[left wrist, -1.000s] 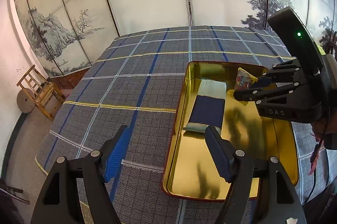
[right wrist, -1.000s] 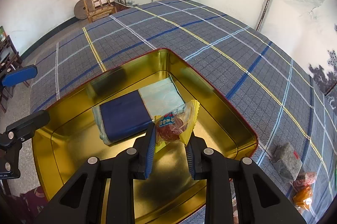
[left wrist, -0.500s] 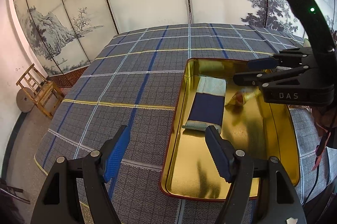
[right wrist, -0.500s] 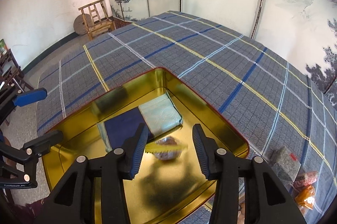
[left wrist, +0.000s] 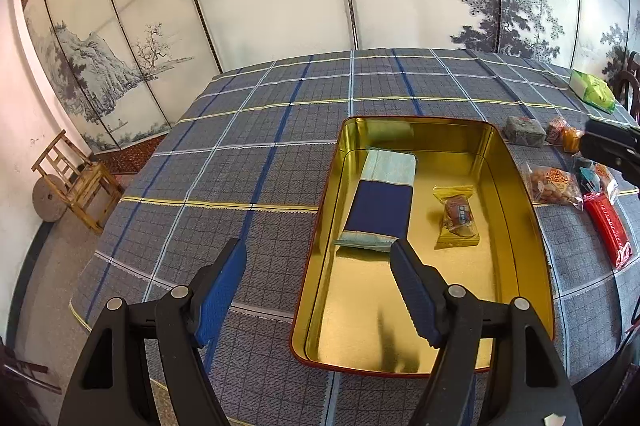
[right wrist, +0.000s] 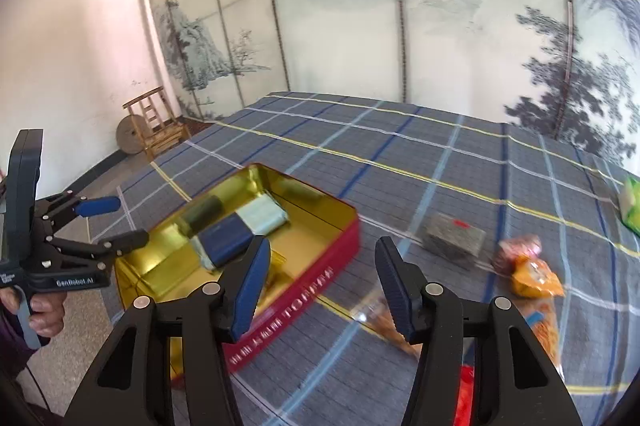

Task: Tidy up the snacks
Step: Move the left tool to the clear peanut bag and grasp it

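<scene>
Our left tongs hang with the jaws wide apart and nothing between them, poised over the near left corner of the gold tin. We judge they wait there so that they can steady the tin or take a packet handed across, without blocking the floor of it.

Our right tongs are likewise spread and empty. They point past the tin's red side wall toward the loose snacks, which is where the next pick should come from.

Inside the tin, at about twelve o'clock from the left tongs, lies a blue and pale green packet, set lengthwise along the left wall. At one o'clock sits a small yellow-wrapped sweet, flat on the floor and apart from the packet. Laying them side by side leaves the near half of the tin free for more.

Outside the tin, on the checked cloth, the unsorted snacks lie at about two o'clock: a grey block, a clear bag of nuts and a red stick pack. A green packet lies farther off.

In the right wrist view the orange bags at two o'clock are blurred, so we cannot say how many there are.
</scene>
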Demonstrator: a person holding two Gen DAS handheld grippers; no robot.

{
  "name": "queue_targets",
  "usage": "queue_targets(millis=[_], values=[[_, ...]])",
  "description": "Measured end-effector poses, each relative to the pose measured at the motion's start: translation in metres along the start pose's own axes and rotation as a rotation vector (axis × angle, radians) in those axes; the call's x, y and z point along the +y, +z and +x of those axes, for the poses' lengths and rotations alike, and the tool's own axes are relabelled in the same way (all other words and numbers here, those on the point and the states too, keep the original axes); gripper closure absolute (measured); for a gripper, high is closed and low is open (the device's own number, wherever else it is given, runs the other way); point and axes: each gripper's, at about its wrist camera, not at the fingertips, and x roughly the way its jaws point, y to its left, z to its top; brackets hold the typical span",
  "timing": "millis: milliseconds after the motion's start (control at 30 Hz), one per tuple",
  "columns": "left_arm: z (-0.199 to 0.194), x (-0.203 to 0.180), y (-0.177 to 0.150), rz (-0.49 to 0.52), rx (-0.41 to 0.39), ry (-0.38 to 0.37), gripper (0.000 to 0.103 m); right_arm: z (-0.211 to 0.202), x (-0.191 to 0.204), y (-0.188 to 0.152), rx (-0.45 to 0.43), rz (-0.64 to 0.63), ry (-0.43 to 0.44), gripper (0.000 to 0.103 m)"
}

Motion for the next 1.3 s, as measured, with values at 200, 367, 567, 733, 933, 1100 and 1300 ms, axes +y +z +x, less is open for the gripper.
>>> queue_targets(millis=[200,367,567,733,933,1100,1300], values=[[-0.013,-0.018,0.003,0.039,-0.023,-0.003,0.032,-0.051,-0.076,-0.048,-0.01,0.177,-0.152,0.039],[-0.023,-0.041,0.005,0.086,-0.043,-0.015,0.025,-0.086,-0.137,-0.082,-0.012,0.292,-0.319,0.032],[-0.034,-0.077,0.008,0.174,-0.053,-0.081,0.025,-0.111,-0.189,-0.116,0.024,0.379,-0.472,0.032],[-0.036,-0.122,0.019,0.252,-0.015,-0.235,0.025,-0.116,-0.212,-0.135,0.04,0.431,-0.496,0.032],[-0.021,-0.187,0.035,0.539,-0.035,-0.36,0.025,-0.113,-0.213,-0.136,0.042,0.429,-0.43,0.03],[-0.001,-0.223,0.052,0.801,-0.03,-0.49,0.024,-0.115,-0.208,-0.14,0.028,0.417,-0.393,0.028],[0.036,-0.256,0.071,1.053,0.057,-0.606,0.024,-0.116,-0.207,-0.14,0.012,0.412,-0.362,0.027]])
